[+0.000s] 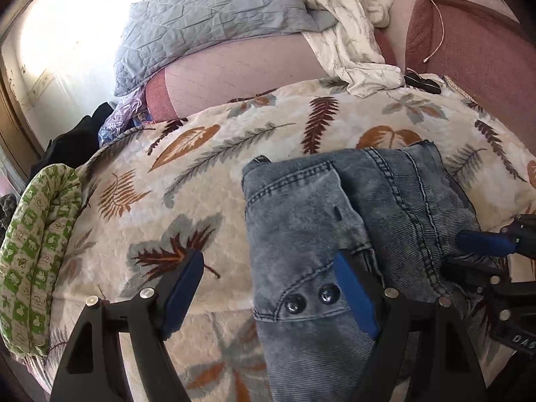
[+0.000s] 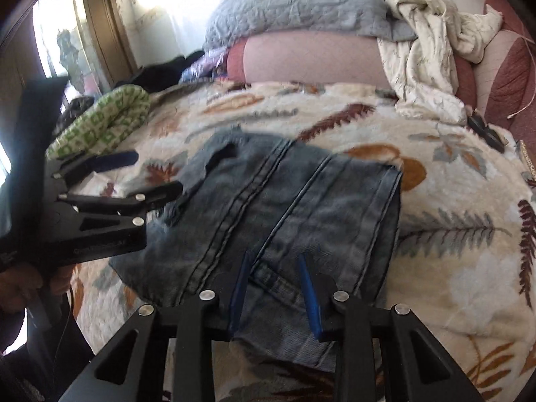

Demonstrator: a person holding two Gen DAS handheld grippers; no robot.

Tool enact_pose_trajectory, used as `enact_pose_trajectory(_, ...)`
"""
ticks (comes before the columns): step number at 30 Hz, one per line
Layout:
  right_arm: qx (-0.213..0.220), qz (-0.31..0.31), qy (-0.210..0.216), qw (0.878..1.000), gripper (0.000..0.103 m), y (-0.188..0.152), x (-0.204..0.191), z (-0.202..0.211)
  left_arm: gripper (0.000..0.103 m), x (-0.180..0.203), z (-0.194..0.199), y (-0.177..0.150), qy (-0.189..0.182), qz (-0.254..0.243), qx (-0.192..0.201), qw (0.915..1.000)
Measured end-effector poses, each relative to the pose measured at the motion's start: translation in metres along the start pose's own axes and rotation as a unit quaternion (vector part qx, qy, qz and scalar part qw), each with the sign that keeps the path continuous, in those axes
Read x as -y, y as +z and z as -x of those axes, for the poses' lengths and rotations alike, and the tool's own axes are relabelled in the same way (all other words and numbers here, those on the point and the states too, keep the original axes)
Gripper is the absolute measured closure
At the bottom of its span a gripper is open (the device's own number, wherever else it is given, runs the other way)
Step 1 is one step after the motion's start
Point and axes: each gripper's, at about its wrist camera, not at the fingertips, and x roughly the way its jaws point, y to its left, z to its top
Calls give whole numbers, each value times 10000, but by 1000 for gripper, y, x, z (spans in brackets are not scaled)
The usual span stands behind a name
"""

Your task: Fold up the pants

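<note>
I'm seeing jeans lying folded on leaf-print blanket, near its front edge. I'm keeping left gripper spread wide, one finger over jeans near two rivets, other over blanket. I'm holding right gripper parted over folded denim, gripping nothing. Grey pillow and crumpled white cloth lying behind.

Daylight blows out the window at upper left; the right wrist view is motion-blurred (the left sharper), and fisheye edges bend darkly.
</note>
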Motion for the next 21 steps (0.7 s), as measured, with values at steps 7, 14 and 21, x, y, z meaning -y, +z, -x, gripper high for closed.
enact_pose_trajectory(7,-272,-284,27,9992,69,-3,5,-15,22,1,-6,-11,41,19,-32,10000)
enact_pose_trajectory(14,-354,-290,24,9989,69,-4,4,-21,22,3,-11,-14,76,-30,-27,10000)
enact_pose_trajectory(21,-439,-268,70,9986,69,-2,5,-25,19,-1,-18,-17,-2,154,-94,9998)
